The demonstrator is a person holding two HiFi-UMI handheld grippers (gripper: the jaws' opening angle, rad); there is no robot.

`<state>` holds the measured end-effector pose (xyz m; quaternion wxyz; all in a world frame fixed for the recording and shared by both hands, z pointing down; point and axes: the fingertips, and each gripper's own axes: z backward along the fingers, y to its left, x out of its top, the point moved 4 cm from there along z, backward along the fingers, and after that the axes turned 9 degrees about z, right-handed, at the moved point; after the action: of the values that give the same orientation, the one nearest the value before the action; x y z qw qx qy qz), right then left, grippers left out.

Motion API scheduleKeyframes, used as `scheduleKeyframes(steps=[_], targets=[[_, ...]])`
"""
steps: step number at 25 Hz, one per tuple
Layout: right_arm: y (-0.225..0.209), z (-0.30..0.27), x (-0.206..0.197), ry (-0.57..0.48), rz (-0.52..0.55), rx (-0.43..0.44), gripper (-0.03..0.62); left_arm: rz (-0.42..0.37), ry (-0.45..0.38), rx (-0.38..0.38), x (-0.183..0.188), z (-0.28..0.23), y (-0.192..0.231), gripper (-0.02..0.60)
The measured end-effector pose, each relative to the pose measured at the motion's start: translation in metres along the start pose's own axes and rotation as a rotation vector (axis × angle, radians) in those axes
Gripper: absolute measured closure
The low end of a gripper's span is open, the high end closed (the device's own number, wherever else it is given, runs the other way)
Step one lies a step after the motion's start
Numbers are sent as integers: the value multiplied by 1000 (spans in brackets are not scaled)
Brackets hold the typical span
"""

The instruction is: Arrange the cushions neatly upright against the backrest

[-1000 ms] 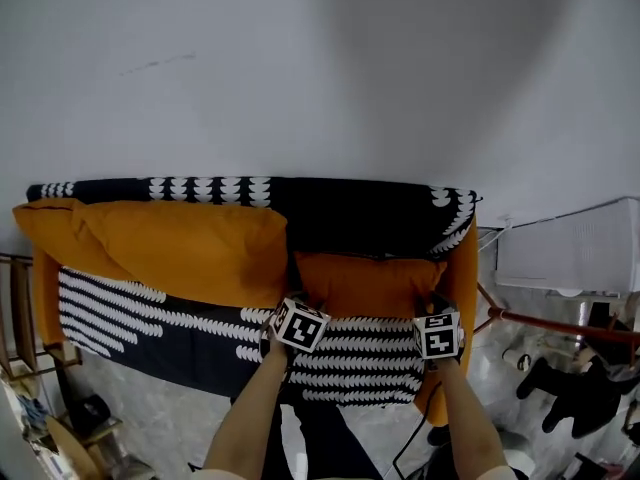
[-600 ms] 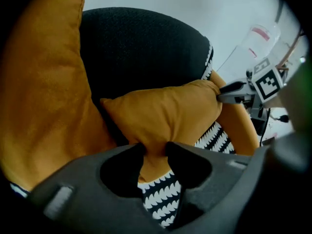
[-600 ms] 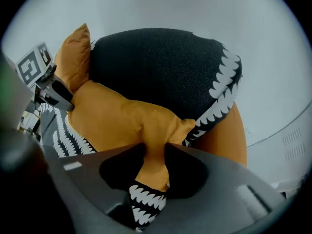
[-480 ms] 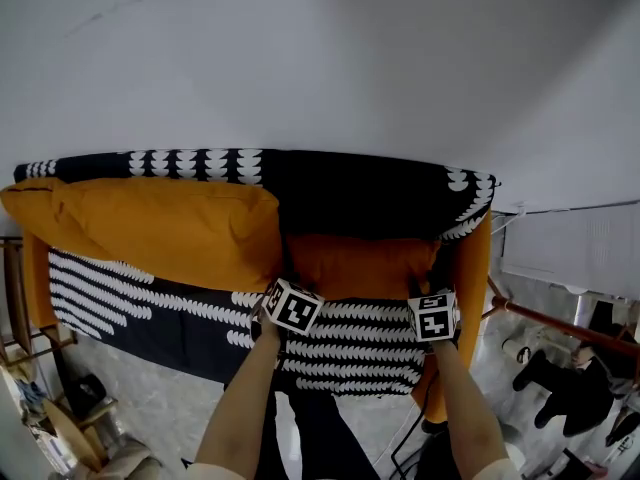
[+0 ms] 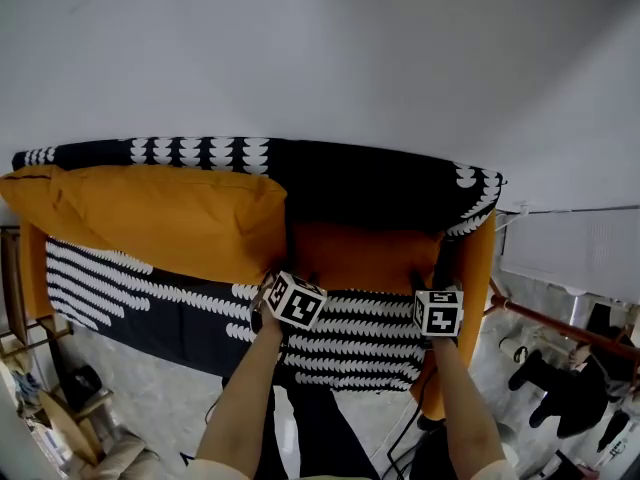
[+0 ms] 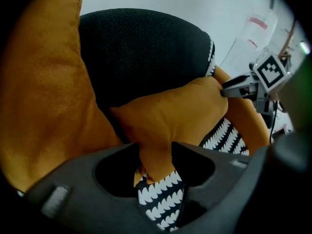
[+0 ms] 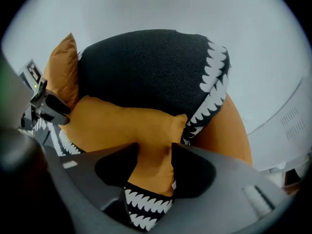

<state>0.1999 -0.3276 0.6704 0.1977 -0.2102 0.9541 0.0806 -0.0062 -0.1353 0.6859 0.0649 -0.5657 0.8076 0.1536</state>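
small orange cushion upright against the backrest (larger orange cushion just left).

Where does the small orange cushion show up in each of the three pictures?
Head view: small orange cushion, just right of centre.
Left gripper view: centre, stretching right.
Right gripper view: lower centre, stretching left.
Shared landmark: black backrest right behind it.

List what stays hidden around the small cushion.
- Small cushion's lower corners: head view, behind the marker cubes.
- Left hand-held gripper and right hand-held gripper, jaws just opening with cushion corners pinched between them: head view, jaws under the cubes.
- Sofa backrest's left half: head view, covered by the large cushion.
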Motion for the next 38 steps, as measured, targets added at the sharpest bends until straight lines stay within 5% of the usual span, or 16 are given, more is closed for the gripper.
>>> scheduleKeyframes(steps=[6, 17, 29, 38], targets=[[2, 29, 11, -61, -65, -28, 287, 49, -97, -44, -1, 30, -9, 365], [38, 179, 101, -450, -215, -142, 433, 62, -461, -97, 48, 180, -20, 395], [75, 362, 203, -806, -188, -257, 585, 117, -971, -10, 105, 421, 5, 496], [91, 459, 224, -986, -169, -307, 585, 114, -1168, 81, 100, 535, 7, 578]])
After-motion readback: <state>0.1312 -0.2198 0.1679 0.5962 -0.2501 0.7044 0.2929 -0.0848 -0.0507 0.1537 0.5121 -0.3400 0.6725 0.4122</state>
